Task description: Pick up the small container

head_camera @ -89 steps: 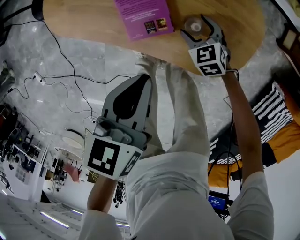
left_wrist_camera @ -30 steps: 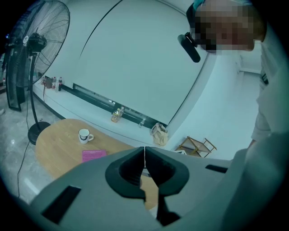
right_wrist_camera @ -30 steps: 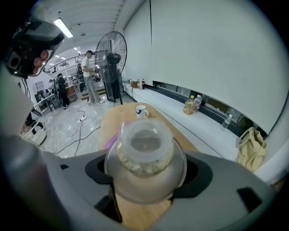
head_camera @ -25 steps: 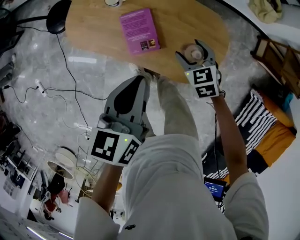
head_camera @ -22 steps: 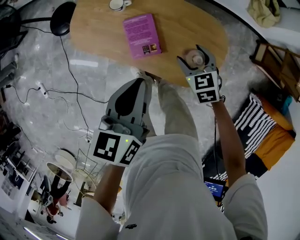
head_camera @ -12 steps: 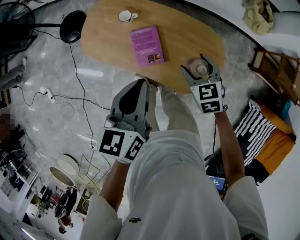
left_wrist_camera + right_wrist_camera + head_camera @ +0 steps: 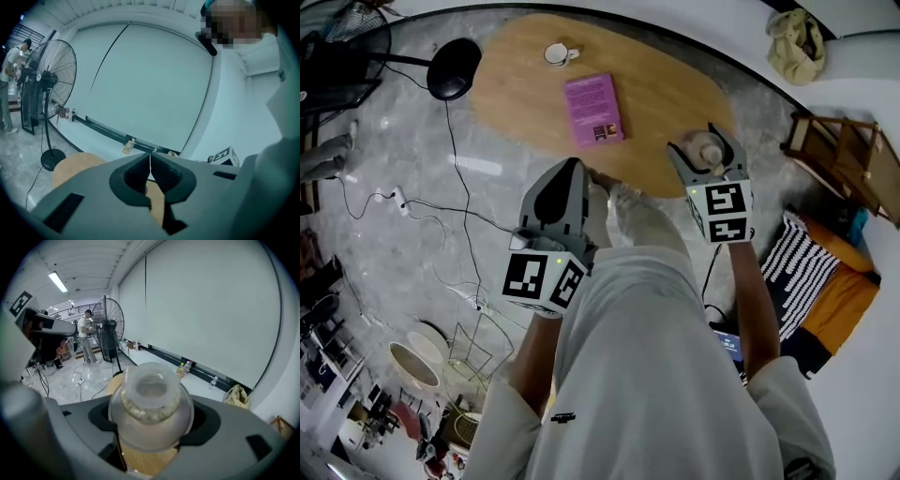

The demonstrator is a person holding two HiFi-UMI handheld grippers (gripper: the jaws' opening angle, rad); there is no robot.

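Observation:
The small container (image 7: 707,148), a clear round jar with a pale lid, is held between the jaws of my right gripper (image 7: 706,142), above the right end of the oval wooden table (image 7: 656,66). In the right gripper view the small container (image 7: 151,401) fills the jaws of my right gripper (image 7: 151,420), lid facing the camera, pale grainy contents showing through the wall. My left gripper (image 7: 567,169) hangs in front of the person's body, near the table's front edge. In the left gripper view my left gripper (image 7: 150,161) has its jaws closed together with nothing between them.
A purple book (image 7: 593,109) and a white cup (image 7: 557,53) lie on the table. A black fan base (image 7: 454,68) and cables sit on the floor to the left. A wooden chair (image 7: 844,155), a striped cushion (image 7: 806,267) and a bag (image 7: 794,34) are at the right.
The head view has pulled back, so the table looks smaller and the cup and fan base have come into view. My right gripper keeps its hold on the small container.

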